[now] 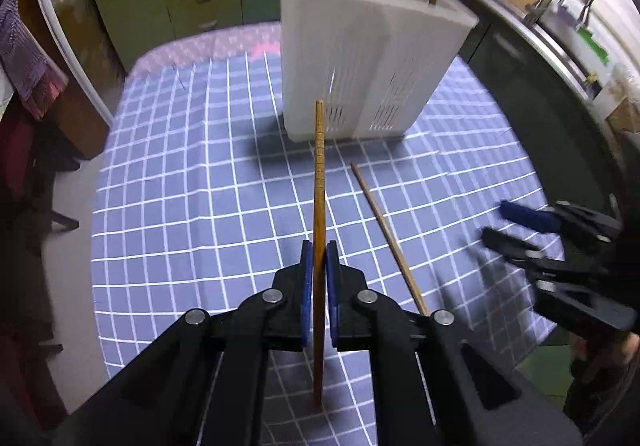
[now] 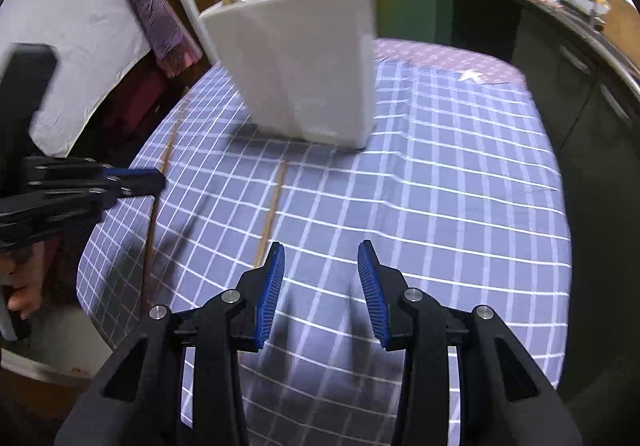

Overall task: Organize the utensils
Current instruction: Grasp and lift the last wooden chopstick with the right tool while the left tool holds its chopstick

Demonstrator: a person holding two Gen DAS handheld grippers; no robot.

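Left tool [image 1: 319, 264] is clamped on one chopstick [image 1: 319, 182], lifted clear of the tabletop [image 1: 180, 166] and aimed at the white holder [image 1: 360, 62], likely to drop it in; another chopstick [image 1: 386, 238] lies before the holder. Right tool [image 2: 320, 266] hangs with pads apart and empty, near that loose chopstick [image 2: 272, 206], probably to collect it.

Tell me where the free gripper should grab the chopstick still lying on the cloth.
Grip the loose chopstick near mid-length, from above, jaws across its thin shaft. It lies flat on the checked tablecloth, apart from the white holder. The right gripper is open and empty.
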